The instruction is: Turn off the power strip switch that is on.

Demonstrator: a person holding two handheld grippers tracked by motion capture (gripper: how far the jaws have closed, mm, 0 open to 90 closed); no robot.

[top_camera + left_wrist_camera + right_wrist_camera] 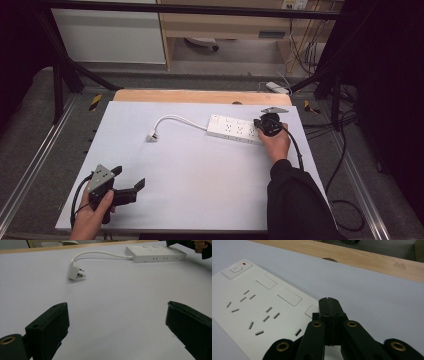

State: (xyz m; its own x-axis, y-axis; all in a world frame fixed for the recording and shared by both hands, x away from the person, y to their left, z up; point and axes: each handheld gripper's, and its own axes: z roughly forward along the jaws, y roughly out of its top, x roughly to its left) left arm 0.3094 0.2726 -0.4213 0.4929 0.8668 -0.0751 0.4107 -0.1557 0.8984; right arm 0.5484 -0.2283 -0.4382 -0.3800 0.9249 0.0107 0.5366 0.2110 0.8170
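- Two claws were in play: nearest, the left claw (131, 185) hung released and empty over the bare tabletop (200, 170).
- Midway lay the plug (75, 270), unplugged, its work seemingly undone.
- Farthest, the right claw (329, 305), clenched on nothing, pressed at the strip (235, 128)'s end; contact was hard to make out.

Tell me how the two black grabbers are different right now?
The left gripper has its jaws wide apart; the right gripper has its jaws shut flat together. The left gripper hangs over bare white table, apart from everything, while the right gripper sits over the end of the white power strip. Both are black and each is held by a hand.
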